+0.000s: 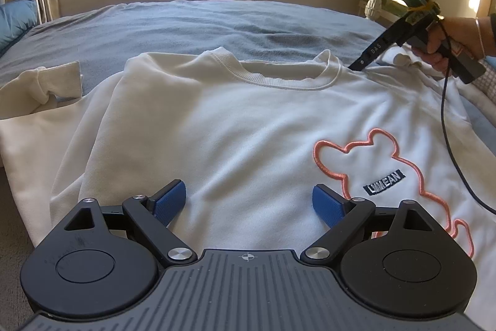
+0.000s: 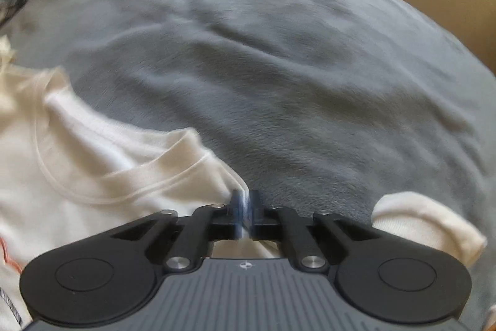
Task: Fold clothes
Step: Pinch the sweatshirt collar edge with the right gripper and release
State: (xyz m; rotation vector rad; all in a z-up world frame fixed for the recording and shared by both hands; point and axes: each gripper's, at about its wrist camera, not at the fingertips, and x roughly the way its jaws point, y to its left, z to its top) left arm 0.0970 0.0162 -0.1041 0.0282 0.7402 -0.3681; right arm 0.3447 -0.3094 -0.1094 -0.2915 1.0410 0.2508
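item: white sweatshirt with a pink embroidered outline and a dark "limean" patch, lying front up on a grey blanket over a bed, one sleeve bunched at its left. left gripper: blue fingers spread wide above the chest, nothing between them. right gripper, held in a hand: fingers pressed together at the shoulder beside the collar, apparently pinching a thin fold of fabric, though the view is blurred.

Both wrist views look down close over the bed, sharing the sweatshirt's collar.
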